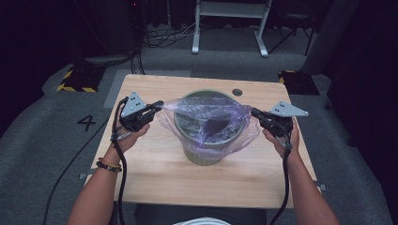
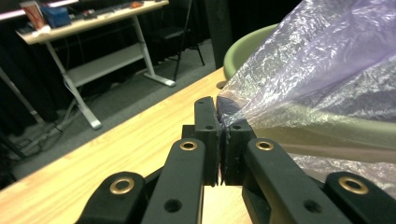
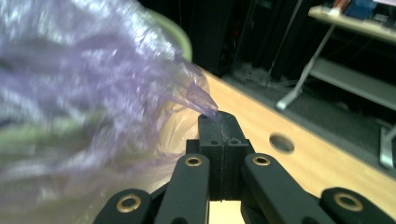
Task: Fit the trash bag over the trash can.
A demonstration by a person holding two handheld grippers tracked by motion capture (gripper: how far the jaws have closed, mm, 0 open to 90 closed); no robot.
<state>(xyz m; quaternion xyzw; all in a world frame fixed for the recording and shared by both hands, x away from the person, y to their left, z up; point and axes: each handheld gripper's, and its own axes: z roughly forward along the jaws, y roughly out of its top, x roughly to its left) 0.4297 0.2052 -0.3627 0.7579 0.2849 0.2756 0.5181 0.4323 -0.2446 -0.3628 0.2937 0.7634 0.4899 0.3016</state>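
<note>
A green bin [image 1: 205, 154] stands in the middle of the wooden table [image 1: 155, 164], lined with a thin purple plastic bag [image 1: 211, 115] that drapes over its rim. My left gripper [image 1: 160, 104] is shut on the bag's left edge, and the film [image 2: 299, 70] fans out from between its pads over the bin's rim [image 2: 243, 46]. My right gripper [image 1: 254, 112] is shut on the bag's right edge, where a corner of film [image 3: 198, 95] pokes out above the closed pads. Both hold the bag stretched across the bin's mouth.
A round cable hole [image 1: 237, 92] sits in the table's far right part [image 3: 282, 143]. Cables trail from both grippers off the near edge. A white-legged desk [image 1: 230, 23] stands beyond the table on grey carpet, with black-and-yellow floor blocks [image 1: 77, 79] at the left.
</note>
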